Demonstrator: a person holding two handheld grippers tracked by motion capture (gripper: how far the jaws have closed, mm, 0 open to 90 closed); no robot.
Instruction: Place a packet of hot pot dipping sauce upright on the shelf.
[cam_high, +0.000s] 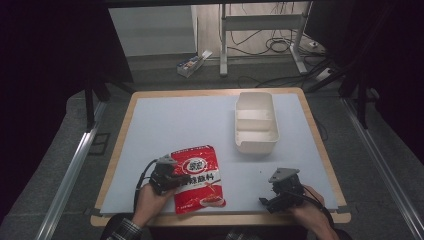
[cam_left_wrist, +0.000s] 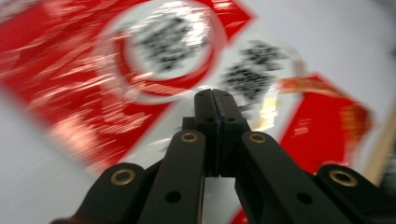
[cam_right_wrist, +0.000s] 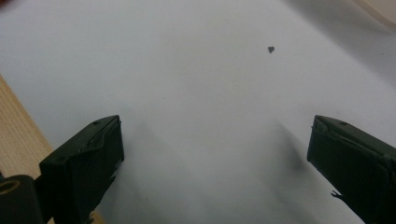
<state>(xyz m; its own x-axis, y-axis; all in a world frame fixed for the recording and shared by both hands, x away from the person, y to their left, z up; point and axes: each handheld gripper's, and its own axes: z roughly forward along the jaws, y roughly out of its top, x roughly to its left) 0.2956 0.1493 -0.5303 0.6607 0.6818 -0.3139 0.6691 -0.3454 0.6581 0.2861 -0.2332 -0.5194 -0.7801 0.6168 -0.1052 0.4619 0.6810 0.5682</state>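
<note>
A red and white snack packet (cam_high: 197, 175) lies flat near the front edge of the white mat (cam_high: 180, 125). My left gripper (cam_high: 182, 180) reaches over the packet's left side, held in a hand. In the left gripper view its jaws (cam_left_wrist: 215, 93) are pressed together above the blurred packet (cam_left_wrist: 154, 46), and I see nothing between them. My right gripper (cam_high: 268, 193) rests at the front right of the mat. In the right gripper view it (cam_right_wrist: 215, 154) stands wide open over bare mat.
A white two-compartment bin (cam_high: 242, 145) stands at the back right of the mat, its corner (cam_right_wrist: 383, 9) showing in the right gripper view. A small dark speck (cam_right_wrist: 271, 49) lies on the mat. The wooden table edge (cam_right_wrist: 18, 135) runs close to the right gripper.
</note>
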